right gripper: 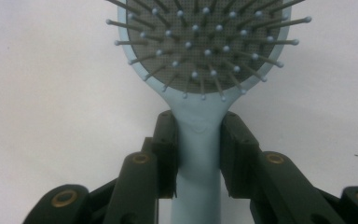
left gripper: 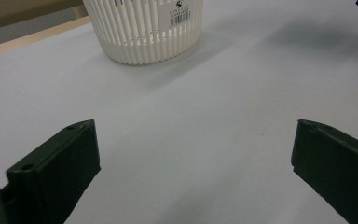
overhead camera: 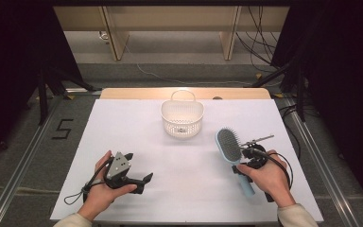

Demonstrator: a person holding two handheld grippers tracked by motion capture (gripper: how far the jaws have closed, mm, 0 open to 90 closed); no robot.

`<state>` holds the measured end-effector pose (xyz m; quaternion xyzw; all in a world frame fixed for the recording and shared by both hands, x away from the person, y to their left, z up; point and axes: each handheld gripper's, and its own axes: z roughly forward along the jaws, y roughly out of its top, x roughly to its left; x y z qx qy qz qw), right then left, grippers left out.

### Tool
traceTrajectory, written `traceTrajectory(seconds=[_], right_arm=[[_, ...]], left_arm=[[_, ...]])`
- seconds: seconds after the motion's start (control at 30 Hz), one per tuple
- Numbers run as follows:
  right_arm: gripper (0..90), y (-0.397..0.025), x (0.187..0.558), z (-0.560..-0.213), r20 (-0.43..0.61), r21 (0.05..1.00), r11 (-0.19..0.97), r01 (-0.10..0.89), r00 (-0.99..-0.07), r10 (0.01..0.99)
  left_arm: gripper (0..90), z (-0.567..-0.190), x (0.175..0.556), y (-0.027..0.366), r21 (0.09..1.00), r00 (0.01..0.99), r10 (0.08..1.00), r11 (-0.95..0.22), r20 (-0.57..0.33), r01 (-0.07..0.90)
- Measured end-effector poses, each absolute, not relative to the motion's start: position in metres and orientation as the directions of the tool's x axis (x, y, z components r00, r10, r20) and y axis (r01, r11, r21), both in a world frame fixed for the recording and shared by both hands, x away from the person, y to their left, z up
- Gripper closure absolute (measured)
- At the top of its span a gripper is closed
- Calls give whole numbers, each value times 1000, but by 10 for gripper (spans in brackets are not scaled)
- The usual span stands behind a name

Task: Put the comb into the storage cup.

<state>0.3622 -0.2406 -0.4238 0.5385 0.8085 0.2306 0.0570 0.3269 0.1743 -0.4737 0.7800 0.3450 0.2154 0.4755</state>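
Hairbrush (right gripper: 200,46) head cropped, right tongs (right gripper: 198,140) clamped.

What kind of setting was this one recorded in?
Most likely a lab or studio data-collection rig, not a home. A white table stands between black curtains, with loose cables on the floor behind. Staged on it are a white basket and a blue hairbrush, which the right gripper clamps.

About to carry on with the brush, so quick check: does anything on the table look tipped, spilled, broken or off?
Nothing stands out. The basket stands upright, the right hand-held gripper grips the hairbrush squarely at its neck, and the left hand-held gripper is open over bare table.
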Motion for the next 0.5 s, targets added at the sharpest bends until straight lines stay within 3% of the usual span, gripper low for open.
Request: traceTrajectory(seconds=[0.5], right_arm=[[705, -240, 362, -423, 145, 496, 293, 817, -410, 900]], left_arm=[[4, -473, 327, 175, 891, 669, 743, -310, 8, 333]])
